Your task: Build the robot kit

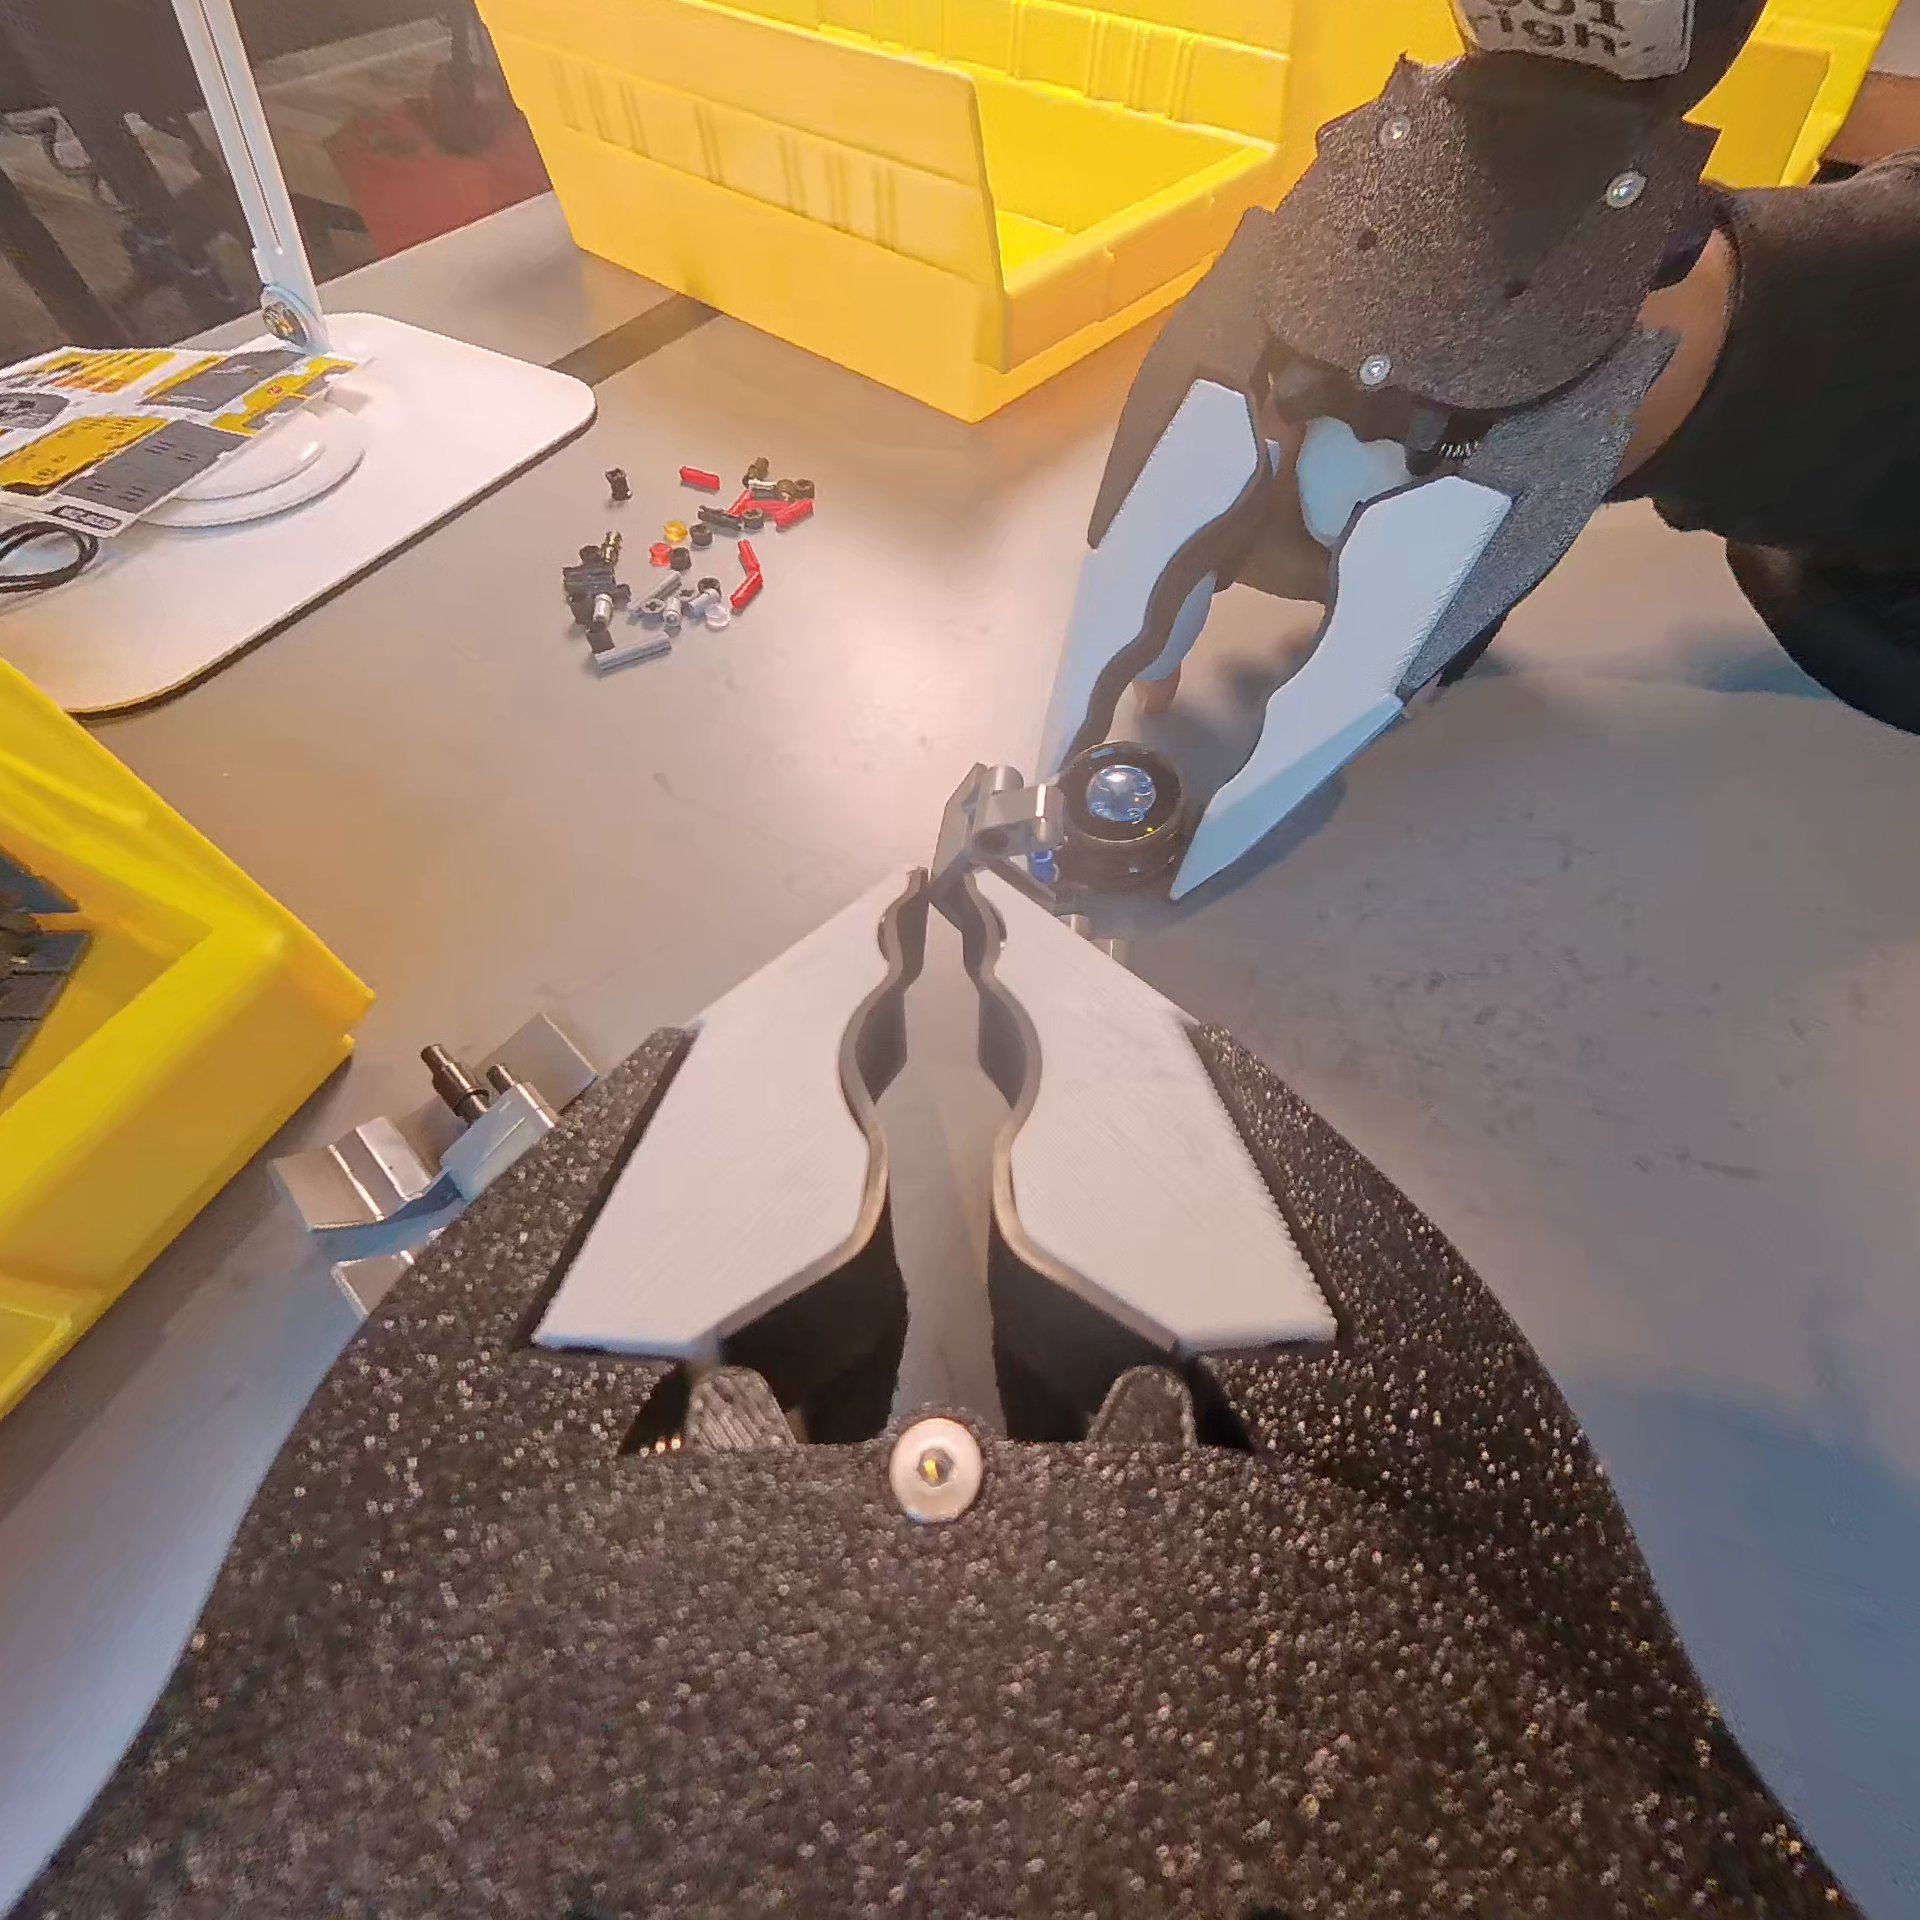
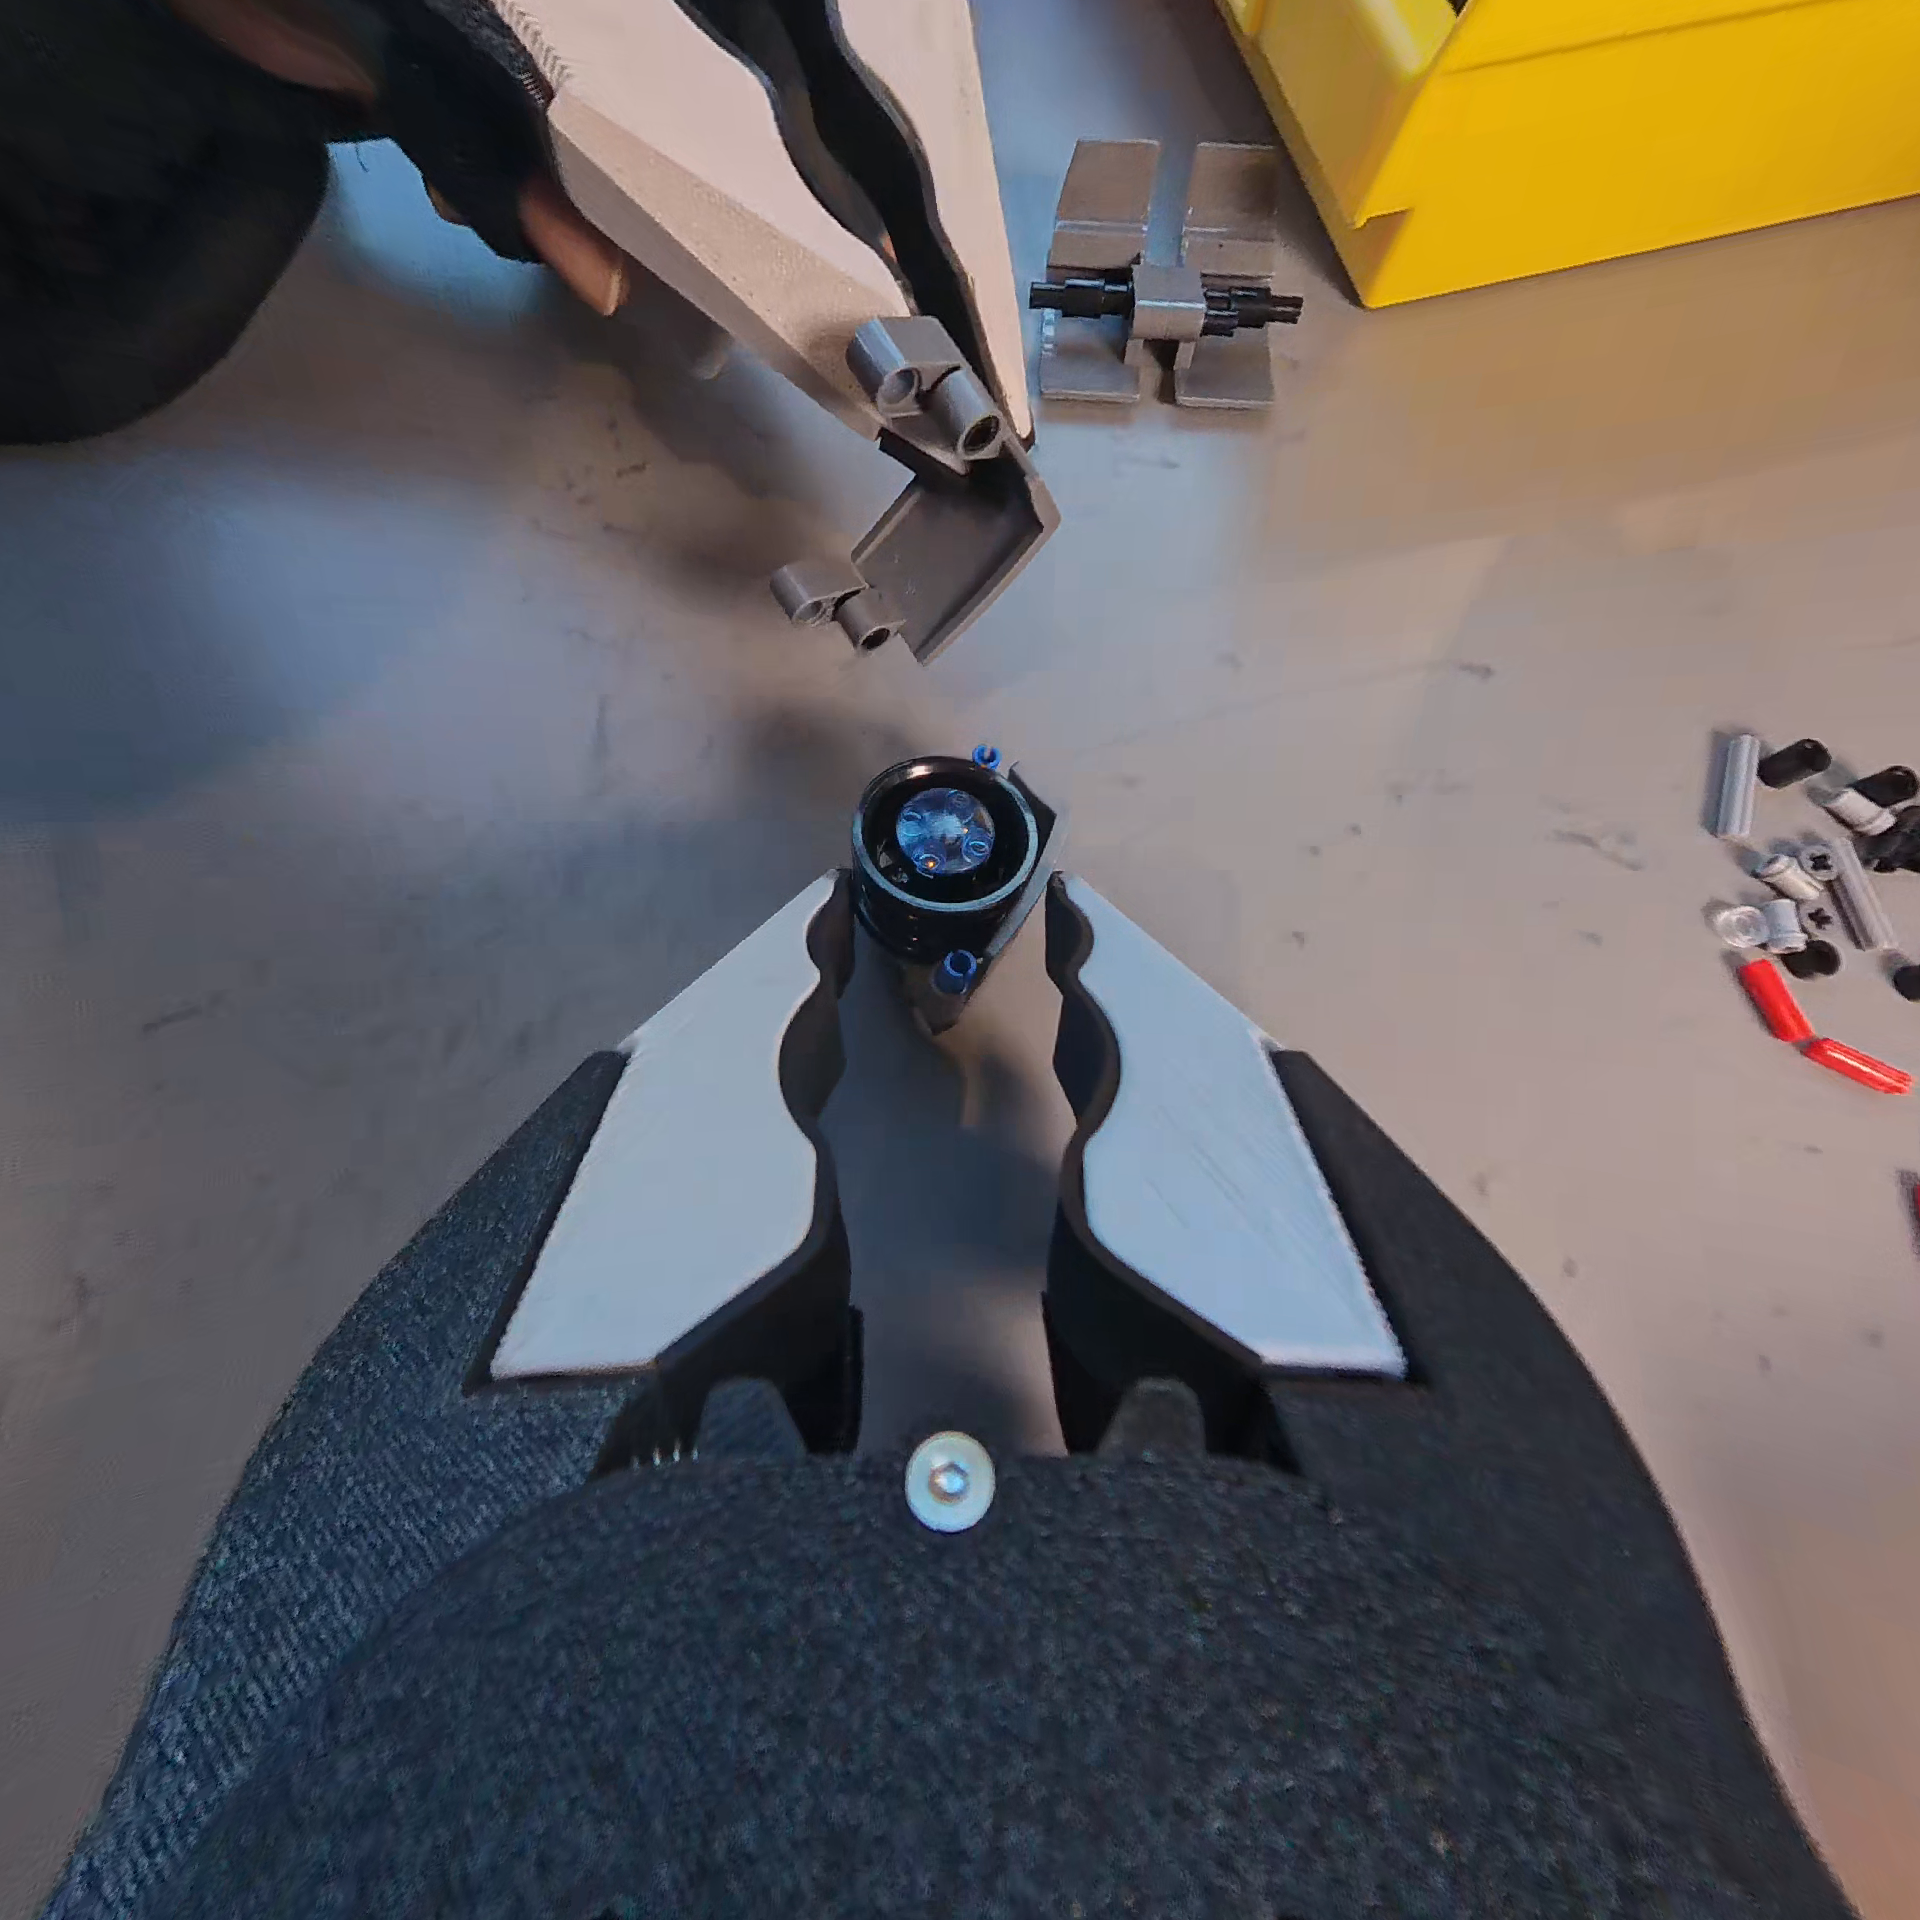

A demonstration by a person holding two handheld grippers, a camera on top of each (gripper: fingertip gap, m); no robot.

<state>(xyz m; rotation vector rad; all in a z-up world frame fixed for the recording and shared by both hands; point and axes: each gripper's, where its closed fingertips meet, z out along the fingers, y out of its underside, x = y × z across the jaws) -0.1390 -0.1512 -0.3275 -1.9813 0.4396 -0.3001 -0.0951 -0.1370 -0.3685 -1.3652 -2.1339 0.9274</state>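
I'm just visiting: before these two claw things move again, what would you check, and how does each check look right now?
1. Left gripper clamped on the grey panel piece: ok.
2. Right gripper gripping the black round piece: cannot tell; its fingers flank it.
3. Panel and round piece apart: ok in the right wrist view.
4. Loose small parts away from both grippers: ok.
5. Yellow bin out of the way: ok.

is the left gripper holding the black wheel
No, the left gripper is shut on a grey panel piece; the black wheel sits between the right gripper's open fingers.
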